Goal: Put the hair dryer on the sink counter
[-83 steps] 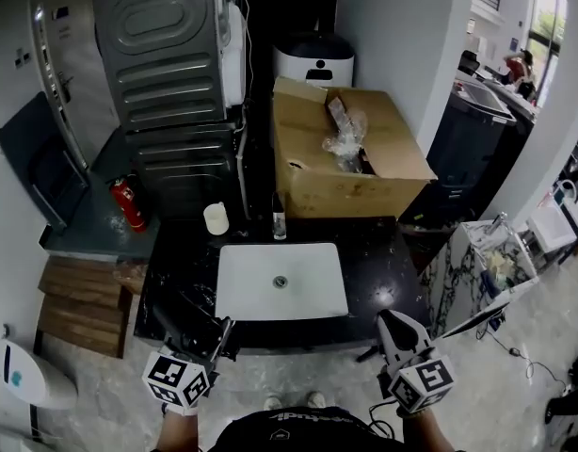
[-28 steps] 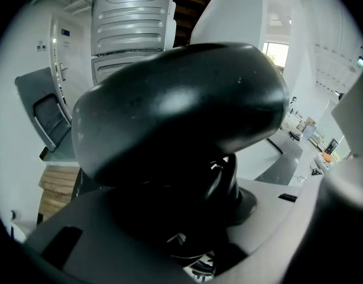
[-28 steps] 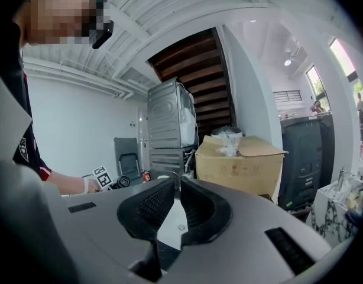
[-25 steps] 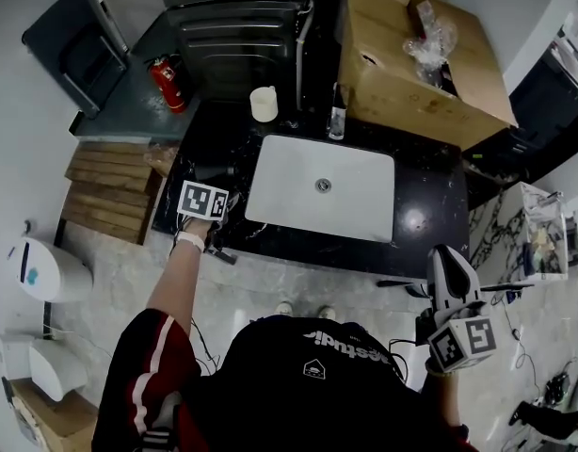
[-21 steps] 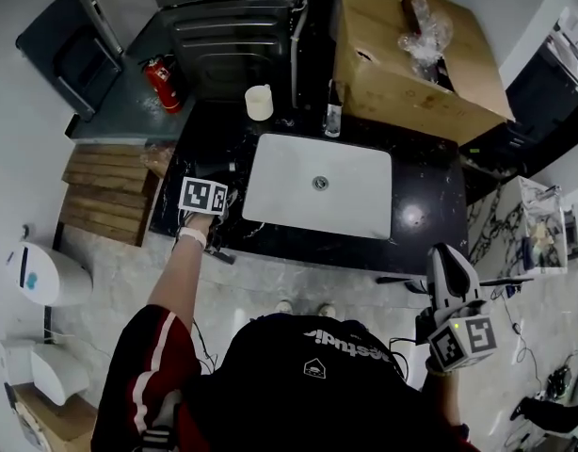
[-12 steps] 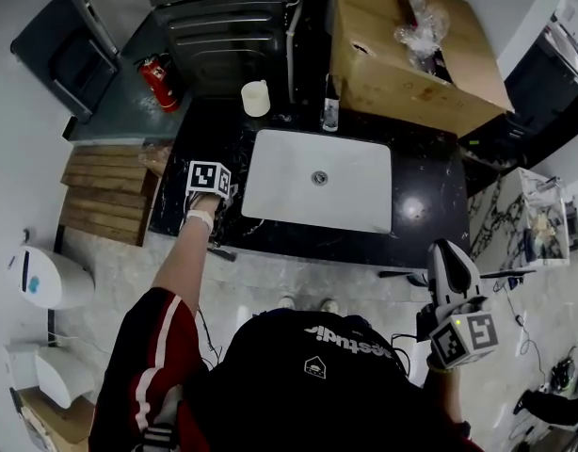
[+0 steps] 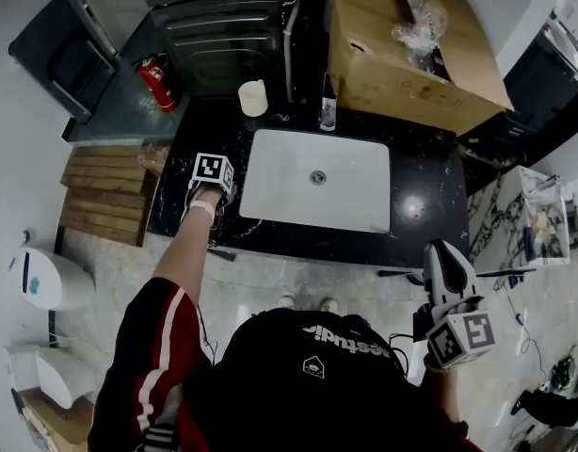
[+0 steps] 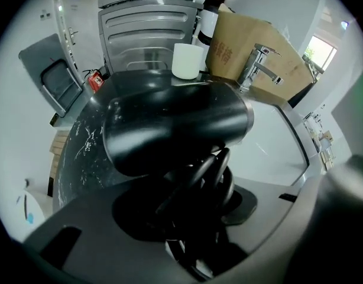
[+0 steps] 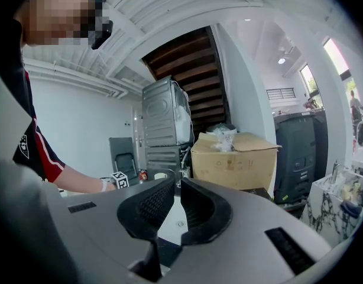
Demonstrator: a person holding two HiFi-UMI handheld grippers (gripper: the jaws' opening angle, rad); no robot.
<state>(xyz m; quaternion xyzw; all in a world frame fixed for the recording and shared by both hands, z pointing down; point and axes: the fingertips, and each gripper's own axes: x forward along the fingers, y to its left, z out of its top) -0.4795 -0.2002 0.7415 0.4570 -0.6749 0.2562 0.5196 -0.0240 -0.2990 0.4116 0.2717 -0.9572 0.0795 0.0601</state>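
The black hair dryer [image 8: 175, 126] fills the left gripper view, its barrel lying crosswise over the black sink counter [image 8: 81, 147], with its coiled cord [image 8: 205, 182] bunched below it. My left gripper [image 7: 216, 161] reaches over the counter's left end, beside the white basin [image 7: 270, 172], and is shut on the hair dryer [image 7: 210, 192]. Whether the dryer rests on the stone is hidden. My right gripper [image 7: 443, 264] hangs low at the right, off the counter, with its jaws shut [image 9: 177, 185] and nothing in them.
A white cup [image 7: 253, 98] and a small bottle [image 7: 327, 111] stand at the counter's back edge, near the tap [image 8: 258, 64]. A cardboard box [image 7: 402, 64] sits behind the basin. A fire extinguisher [image 7: 157, 81] and wooden boards [image 7: 105, 191] lie to the left.
My left gripper has moved a little farther in over the counter's left end with the hair dryer. The right gripper has stayed low at my right side.
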